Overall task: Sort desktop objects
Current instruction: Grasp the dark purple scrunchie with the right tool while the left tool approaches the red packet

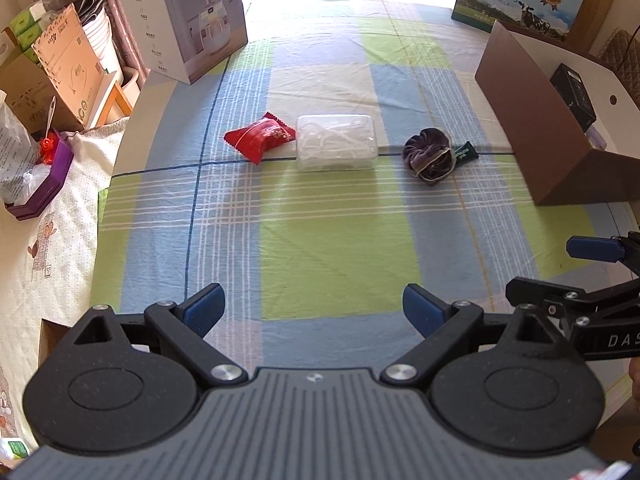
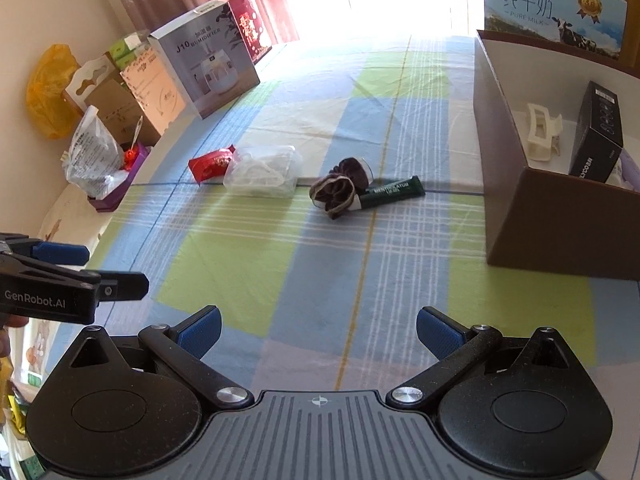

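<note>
both hand-held grippers spread wide and empty above the checked table.

left wrist view: left hand-held gripper (image 1: 313,309) hangs over the cloth; beyond lie a red snack packet (image 1: 260,136), clear plastic box (image 1: 337,142) and purple scrunchie (image 1: 430,156) in a row, brown cardboard box (image 1: 532,120) at right. right wrist view: right hand-held gripper (image 2: 318,333) faces the scrunchie (image 2: 338,192), a green tube (image 2: 390,193) touching it; a white hair clip (image 2: 540,131) sits inside the box (image 2: 516,184).
</note>
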Motion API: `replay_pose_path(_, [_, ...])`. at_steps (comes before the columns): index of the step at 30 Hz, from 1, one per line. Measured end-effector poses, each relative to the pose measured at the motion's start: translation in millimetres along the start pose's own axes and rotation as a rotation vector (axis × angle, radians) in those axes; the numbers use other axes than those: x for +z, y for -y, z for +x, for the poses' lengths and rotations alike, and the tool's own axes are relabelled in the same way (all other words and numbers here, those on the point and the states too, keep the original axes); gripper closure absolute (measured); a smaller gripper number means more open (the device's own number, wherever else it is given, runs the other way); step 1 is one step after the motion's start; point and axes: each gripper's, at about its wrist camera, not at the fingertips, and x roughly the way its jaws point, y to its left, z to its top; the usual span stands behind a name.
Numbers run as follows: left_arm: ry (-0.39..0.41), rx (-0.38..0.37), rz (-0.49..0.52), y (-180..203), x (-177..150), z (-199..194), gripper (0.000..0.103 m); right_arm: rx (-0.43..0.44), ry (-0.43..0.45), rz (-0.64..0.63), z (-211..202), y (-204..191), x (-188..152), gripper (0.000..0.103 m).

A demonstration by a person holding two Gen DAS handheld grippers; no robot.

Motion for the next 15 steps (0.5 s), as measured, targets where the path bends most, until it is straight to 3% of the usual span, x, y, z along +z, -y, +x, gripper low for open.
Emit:
replay_pose_path(10, [0.061,-0.001,0.005,-16,11,26,0.009,-0.026,0.146,-0.045,24,-14,12,0.003])
replay_pose_path(15, [0.074,0.017,0.012,-25,27,40,0.01,-0.04,0.173,-0.074,41,-14,24,0.015])
